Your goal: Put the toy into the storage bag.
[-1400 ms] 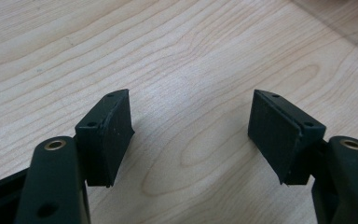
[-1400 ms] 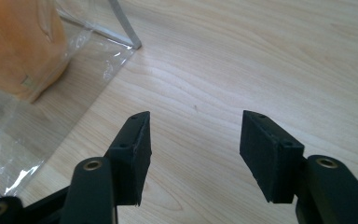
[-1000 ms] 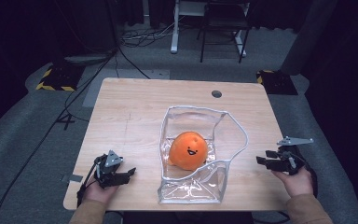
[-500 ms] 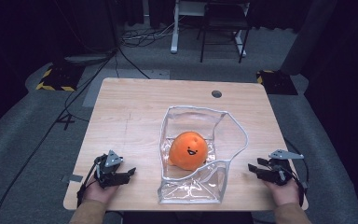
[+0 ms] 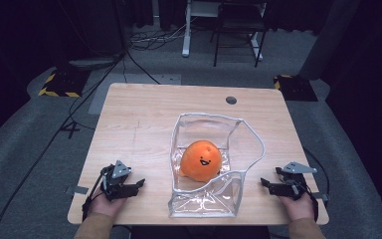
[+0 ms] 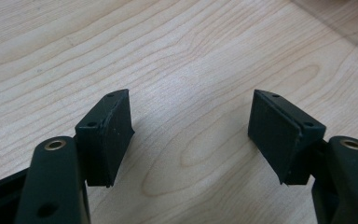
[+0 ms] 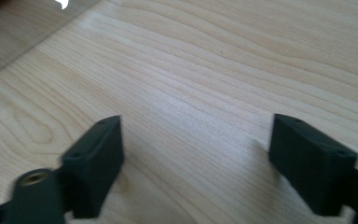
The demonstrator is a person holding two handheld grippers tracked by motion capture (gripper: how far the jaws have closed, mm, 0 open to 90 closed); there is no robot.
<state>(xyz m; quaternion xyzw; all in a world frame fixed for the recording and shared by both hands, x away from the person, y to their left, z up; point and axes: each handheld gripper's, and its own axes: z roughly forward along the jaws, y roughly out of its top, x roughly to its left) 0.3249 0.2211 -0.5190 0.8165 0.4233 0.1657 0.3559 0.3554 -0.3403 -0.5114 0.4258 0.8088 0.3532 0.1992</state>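
Observation:
An orange plush ball with a smiling face [image 5: 201, 160] sits inside a clear plastic bag [image 5: 206, 204] that stands open at the middle of the wooden table [image 5: 144, 119]. My left gripper [image 5: 138, 184] rests on the table near the front left corner, open, pointing toward the bag. Its jaws are spread over bare wood [image 6: 191, 140] with nothing between them. My right gripper [image 5: 264, 183] lies low at the front right, also open and pointing at the bag. Nothing sits between its fingers [image 7: 98, 158], and a corner of the bag [image 7: 23, 28] shows at the upper left.
A round cable hole [image 5: 231, 100] marks the table's far right. Beyond the table stand a chair and desk legs [image 5: 236, 30] with cables on the grey floor. Yellow-black striped blocks [image 5: 59, 82] lie on the floor at both sides.
My right gripper has come down and toward the table's front edge, settling near the bag's right side. The left gripper, bag and plush ball have stayed put.

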